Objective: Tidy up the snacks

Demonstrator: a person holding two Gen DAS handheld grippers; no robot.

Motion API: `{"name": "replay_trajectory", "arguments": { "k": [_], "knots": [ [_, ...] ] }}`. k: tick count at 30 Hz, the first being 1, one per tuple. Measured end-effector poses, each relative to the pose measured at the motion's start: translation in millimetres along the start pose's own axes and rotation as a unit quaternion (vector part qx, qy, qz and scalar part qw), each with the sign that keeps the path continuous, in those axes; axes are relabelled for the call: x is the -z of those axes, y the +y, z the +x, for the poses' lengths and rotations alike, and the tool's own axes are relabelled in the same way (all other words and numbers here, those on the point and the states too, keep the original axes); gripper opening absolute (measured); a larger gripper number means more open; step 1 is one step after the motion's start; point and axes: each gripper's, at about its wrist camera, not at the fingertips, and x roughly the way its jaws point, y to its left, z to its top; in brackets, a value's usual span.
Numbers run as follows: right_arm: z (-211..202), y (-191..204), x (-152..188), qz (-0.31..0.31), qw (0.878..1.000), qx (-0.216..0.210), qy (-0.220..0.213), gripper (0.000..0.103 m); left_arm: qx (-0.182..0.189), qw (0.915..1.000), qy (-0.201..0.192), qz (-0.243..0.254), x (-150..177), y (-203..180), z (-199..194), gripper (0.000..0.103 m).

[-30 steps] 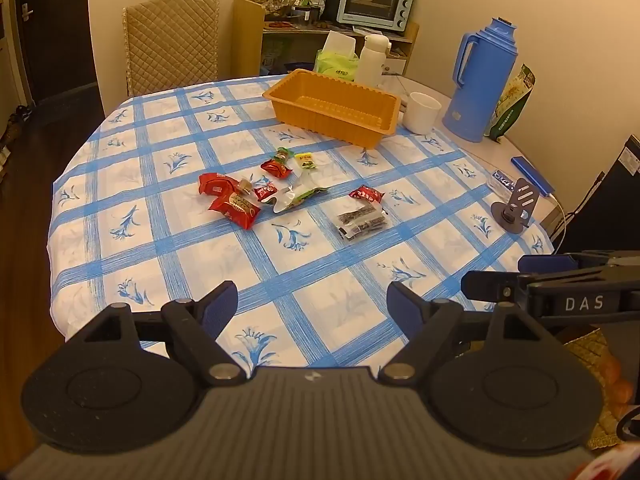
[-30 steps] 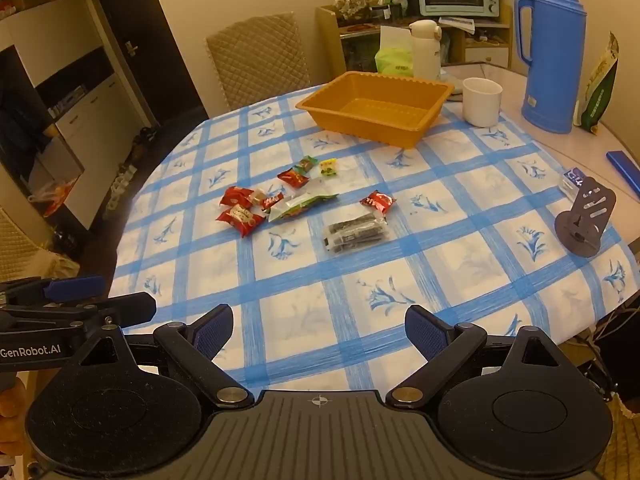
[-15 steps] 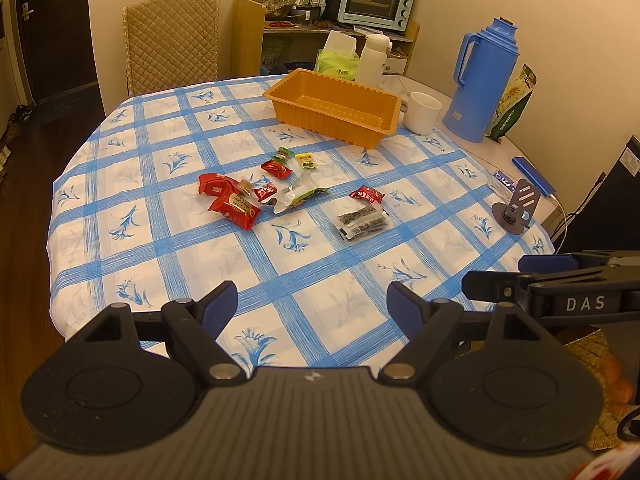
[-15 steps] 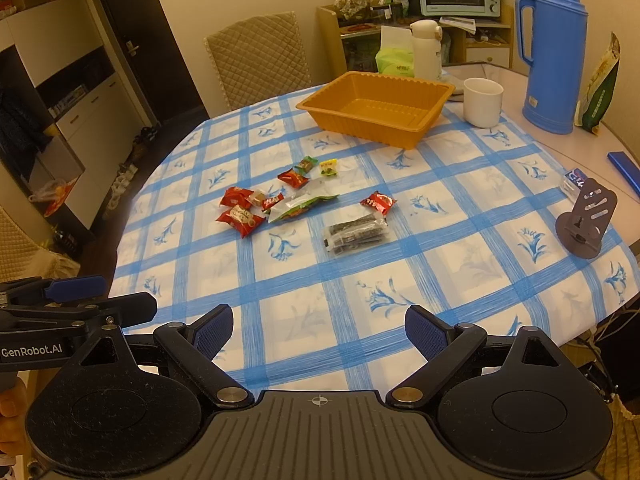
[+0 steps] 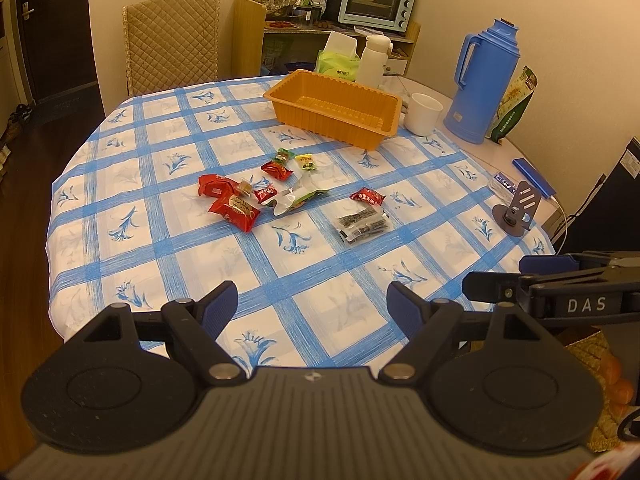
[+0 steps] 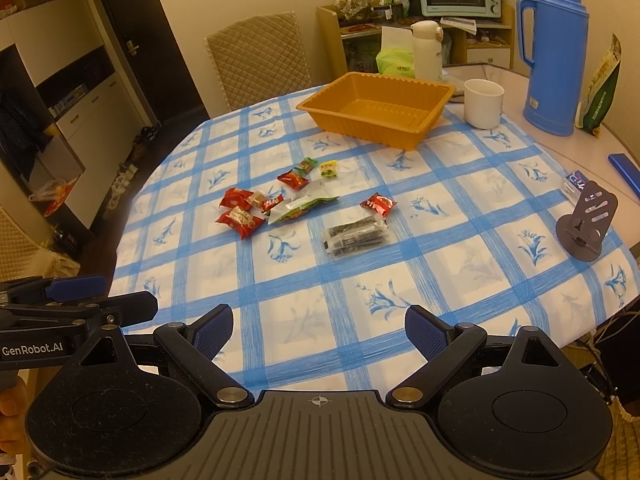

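Snacks lie scattered near the middle of the surface (image 5: 120,216), which wears a blue-and-white checked cloth with flower prints. In the left wrist view the left tongs (image 5: 312,304) hang above the near edge with their blue-padded fingers spread wide and nothing between them; the right tongs (image 6: 319,330) do likewise in their own view, also wide and empty. From the left view the other tool enters at 3 o'clock, and its side reads "DAS"; from the right view the other tool enters at 9 o'clock and reads "GenRobot.AI". The red packets (image 5: 226,199) sit at the 9 o'clock end of the cluster, one overlapping the next, with printing too small to read. Just beside them toward 3 o'clock lies a long clear-and-green packet (image 5: 298,201), and past it toward 12 o'clock a small yellow-green packet (image 5: 306,161). A clear bag of dark sticks (image 5: 362,226) rests at the 4 o'clock side, touching a small red packet (image 5: 367,197). The orange tray (image 5: 394,118) stands well apart from the snacks toward 12 o'clock, with no snack in it. A white cup (image 5: 423,114) and a blue thermos (image 5: 480,84) stand toward 2 o'clock of the tray.
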Motion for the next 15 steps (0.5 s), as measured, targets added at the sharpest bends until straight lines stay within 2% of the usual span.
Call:
{"name": "replay_trajectory", "arguments": {
  "k": [15],
  "knots": [
    [5.3, 0.6, -3.6, -0.001, 1.000, 0.000, 0.000, 0.092, 0.001, 1.0000, 0.000, 0.000, 0.0, -0.1, -0.1, 0.080]
  ]
}}
